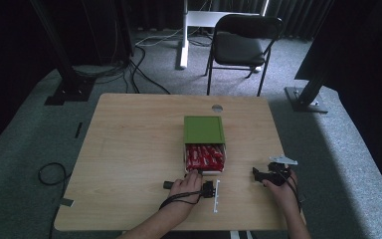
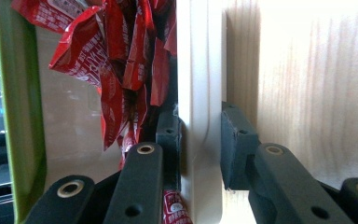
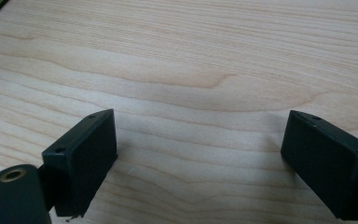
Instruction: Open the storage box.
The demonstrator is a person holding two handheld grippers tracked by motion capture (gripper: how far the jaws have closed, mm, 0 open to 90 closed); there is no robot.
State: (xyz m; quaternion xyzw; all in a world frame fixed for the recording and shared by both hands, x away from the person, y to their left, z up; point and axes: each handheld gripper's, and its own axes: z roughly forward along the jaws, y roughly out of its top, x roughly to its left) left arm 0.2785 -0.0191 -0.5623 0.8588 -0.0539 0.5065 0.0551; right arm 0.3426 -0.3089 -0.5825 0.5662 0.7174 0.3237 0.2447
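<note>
A green box (image 1: 204,129) lies mid-table with a white inner tray (image 1: 205,172) slid out toward me. Red snack packets (image 1: 205,157) are packed in the tray. My left gripper (image 1: 195,174) is at the tray's near end. In the left gripper view, the left gripper (image 2: 200,135) is shut on the tray's white front wall (image 2: 200,70), one pad inside by the red packets (image 2: 121,60) and one outside. The green box (image 2: 18,116) runs along the left edge of that view. My right gripper (image 1: 257,175) rests on the table to the right, open (image 3: 200,158) over bare wood.
The wooden table (image 1: 129,149) has bare room at its left and far side. A round grommet (image 1: 217,107) sits near the far edge. Beyond the table stand a black chair (image 1: 243,42) and a white desk leg (image 1: 183,35). Cables (image 1: 49,174) lie on the floor.
</note>
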